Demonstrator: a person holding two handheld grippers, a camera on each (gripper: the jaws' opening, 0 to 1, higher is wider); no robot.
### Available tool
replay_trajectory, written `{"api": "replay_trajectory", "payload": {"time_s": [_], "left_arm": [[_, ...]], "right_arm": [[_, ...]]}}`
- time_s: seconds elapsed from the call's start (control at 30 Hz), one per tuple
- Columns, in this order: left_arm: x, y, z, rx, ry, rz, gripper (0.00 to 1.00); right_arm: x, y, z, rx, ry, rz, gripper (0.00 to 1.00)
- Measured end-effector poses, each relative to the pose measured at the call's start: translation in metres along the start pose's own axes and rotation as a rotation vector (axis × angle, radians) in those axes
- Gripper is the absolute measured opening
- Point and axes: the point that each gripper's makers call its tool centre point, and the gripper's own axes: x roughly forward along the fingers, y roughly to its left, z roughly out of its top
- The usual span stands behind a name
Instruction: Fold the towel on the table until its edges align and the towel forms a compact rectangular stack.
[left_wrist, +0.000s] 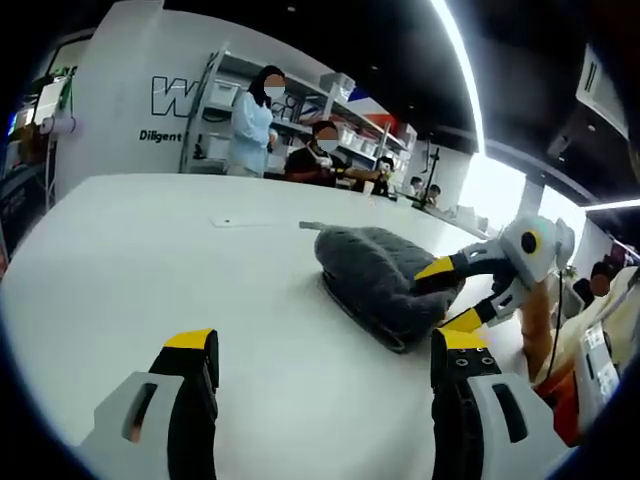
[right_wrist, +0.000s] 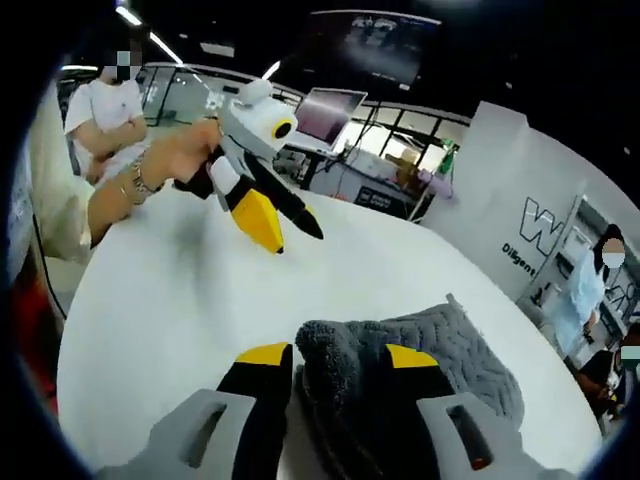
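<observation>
The white table spreads across both views, a broad round-edged surface with bare top on every side of the work; behind it in the left gripper view stand a white wall with dark lettering and shelving stacked with boxes, and several people stand or sit at the far edge.

The grey towel lies right of the table's middle in the left gripper view, already doubled into a thick, rounded bundle with its layered edges facing the camera (the edges look roughly stacked, though not squarely aligned); a small pale card or label lies flat on the table, well apart from it on the far side.

The right gripper sits at the towel's near end, its yellow-tipped jaws standing on either side of the folded grey pile and closing on it; in the left gripper view that same tool reaches in from the right, its tips pressed at the bundle's right edge.

The left gripper hangs above bare table near the towel, its jaws spread wide with nothing between them; in the right gripper view it hovers over the table's far side, held in a person's hand.
</observation>
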Motion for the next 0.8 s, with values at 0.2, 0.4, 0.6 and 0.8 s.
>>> {"api": "replay_trajectory", "payload": {"time_s": [0.2,0.4,0.6,0.8], "left_arm": [[-0.001,-0.001,0.001,0.0,-0.003,-0.002,0.86],[0.0,0.0,0.001,0.001,-0.002,0.0,0.86],[0.001,0.002,0.0,0.001,0.006,0.005,0.86],[0.002,0.004,-0.002,-0.001,0.014,0.012,0.86]], "right_arm": [[-0.023,-0.024,0.024,0.105,-0.142,-0.04,0.43],[-0.051,-0.07,0.017,0.19,-0.178,-0.147,0.48],[-0.061,-0.1,-0.015,0.235,-0.128,-0.221,0.51],[-0.055,-0.1,-0.045,0.324,-0.106,-0.188,0.48]]}}
